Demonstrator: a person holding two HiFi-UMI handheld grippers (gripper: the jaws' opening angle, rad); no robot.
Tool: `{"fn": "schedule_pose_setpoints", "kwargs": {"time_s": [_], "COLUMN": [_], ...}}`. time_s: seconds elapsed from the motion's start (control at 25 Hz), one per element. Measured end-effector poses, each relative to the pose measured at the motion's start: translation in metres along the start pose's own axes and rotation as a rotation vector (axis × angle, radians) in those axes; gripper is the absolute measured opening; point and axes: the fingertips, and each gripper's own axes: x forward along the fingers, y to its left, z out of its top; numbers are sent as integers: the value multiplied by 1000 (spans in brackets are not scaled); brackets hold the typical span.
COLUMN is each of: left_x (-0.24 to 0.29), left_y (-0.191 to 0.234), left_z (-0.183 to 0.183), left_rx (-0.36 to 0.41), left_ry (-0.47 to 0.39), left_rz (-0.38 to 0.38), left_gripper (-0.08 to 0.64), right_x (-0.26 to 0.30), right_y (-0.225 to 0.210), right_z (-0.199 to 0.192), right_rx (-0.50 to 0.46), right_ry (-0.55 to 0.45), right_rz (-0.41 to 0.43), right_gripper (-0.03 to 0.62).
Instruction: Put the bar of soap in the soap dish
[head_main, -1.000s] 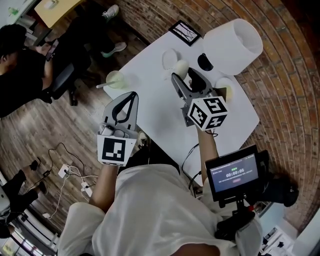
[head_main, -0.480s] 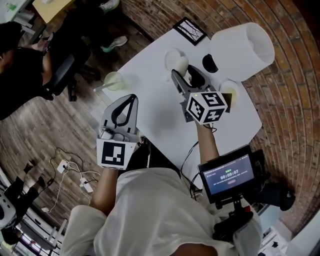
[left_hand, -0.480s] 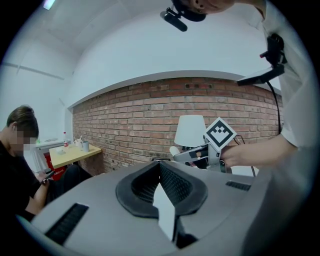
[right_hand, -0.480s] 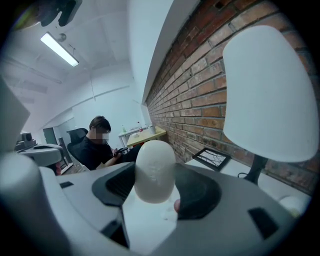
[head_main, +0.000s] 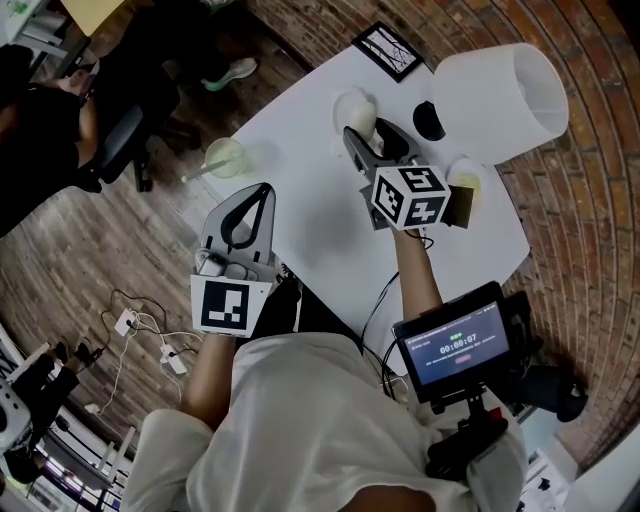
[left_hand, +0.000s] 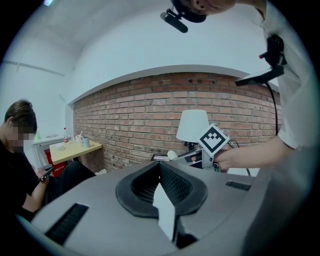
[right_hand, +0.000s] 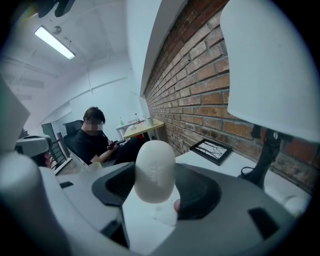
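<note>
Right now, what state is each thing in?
soap: clamped in right hand-held gripper
right hand-held gripper: shut on soap
left hand-held gripper: shut, empty
soap dish: empty
cup: upright, stick inside
screen: on

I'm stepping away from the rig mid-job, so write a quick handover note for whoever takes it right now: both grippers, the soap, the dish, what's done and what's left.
Right gripper: shut on the soap, over the far part of the table.
Left gripper: shut, empty, near the table's left edge.
Dish: probably the pale shallow oval just left of the soap, though the head view is too faint to be sure.
Done: the soap is gripped.
Left: confirm which is the dish, carry the soap over it, lower it, open the right jaws and pull back.
</note>
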Motion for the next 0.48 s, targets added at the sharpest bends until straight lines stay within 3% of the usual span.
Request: {"fn": "schedule_pose_setpoints", "kwargs": {"time_s": [0.48], "left_x": [3], "left_y": [-1], "left_z": [-6], "left_rx": [-8], "left_ry": [23], "left_rz": [10], "left_gripper": [2], "right_x": [26], "right_y": [-19], "right_z": [-20], "right_rx": [-3], "right_ry": [64], "right_rz": [-24], "right_gripper": [250]}}
